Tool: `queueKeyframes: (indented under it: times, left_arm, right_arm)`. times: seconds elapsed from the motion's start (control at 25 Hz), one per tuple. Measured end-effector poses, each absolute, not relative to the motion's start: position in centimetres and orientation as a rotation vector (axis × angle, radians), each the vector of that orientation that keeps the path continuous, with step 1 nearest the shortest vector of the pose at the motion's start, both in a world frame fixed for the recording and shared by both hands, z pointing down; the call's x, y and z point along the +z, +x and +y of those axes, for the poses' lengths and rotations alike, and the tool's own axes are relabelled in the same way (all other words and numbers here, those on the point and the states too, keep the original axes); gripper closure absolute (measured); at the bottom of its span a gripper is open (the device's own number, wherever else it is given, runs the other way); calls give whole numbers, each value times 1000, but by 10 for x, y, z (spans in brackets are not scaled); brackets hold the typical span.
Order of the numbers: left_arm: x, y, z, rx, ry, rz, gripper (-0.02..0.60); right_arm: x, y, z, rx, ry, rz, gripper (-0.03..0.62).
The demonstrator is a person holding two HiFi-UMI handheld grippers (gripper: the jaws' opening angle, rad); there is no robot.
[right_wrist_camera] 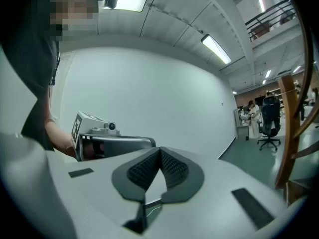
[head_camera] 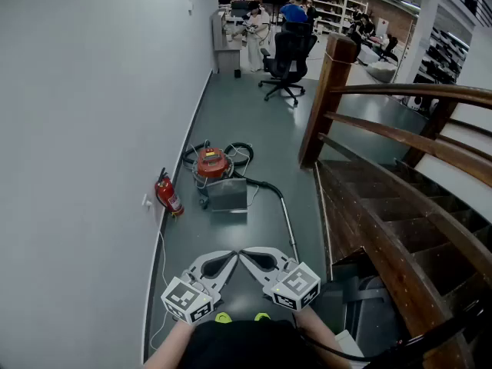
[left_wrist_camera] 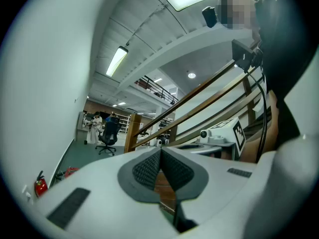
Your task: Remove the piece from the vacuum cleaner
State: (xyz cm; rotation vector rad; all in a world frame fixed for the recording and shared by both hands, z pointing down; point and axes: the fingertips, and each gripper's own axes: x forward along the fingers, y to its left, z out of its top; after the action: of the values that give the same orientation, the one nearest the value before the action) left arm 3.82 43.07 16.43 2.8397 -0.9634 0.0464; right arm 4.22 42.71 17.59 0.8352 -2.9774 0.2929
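Holding my left gripper (head_camera: pixel 231 257) and right gripper (head_camera: pixel 246 255) closed and empty, I am facing the round red vacuum cleaner (head_camera: pixel 212 163), well ahead on smooth grey floor (head_camera: pixel 254 118) between white wall (head_camera: pixel 92 129) and wooden railing (head_camera: pixel 400 133).

Showing no readable text, brand, number or sign anywhere. Displaying only black-and-white square marker patterns, not letters, on the left gripper (head_camera: pixel 233 255) and the right gripper (head_camera: pixel 244 254). Appearing too small to read: any print on the red fire extinguisher (head_camera: pixel 167 194) and the red vacuum cleaner (head_camera: pixel 212 162).
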Motion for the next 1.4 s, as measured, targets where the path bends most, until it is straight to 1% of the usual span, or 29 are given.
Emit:
queueKeyframes:
  times: [0.84, 1.4]
  left_arm:
    - [170, 21, 430, 5, 2794, -984, 572]
    - [171, -18, 434, 9, 2787, -927, 572]
  right_arm:
    - [181, 25, 426, 379, 761, -2987, 580]
    - [184, -14, 430, 345, 792, -2936, 580]
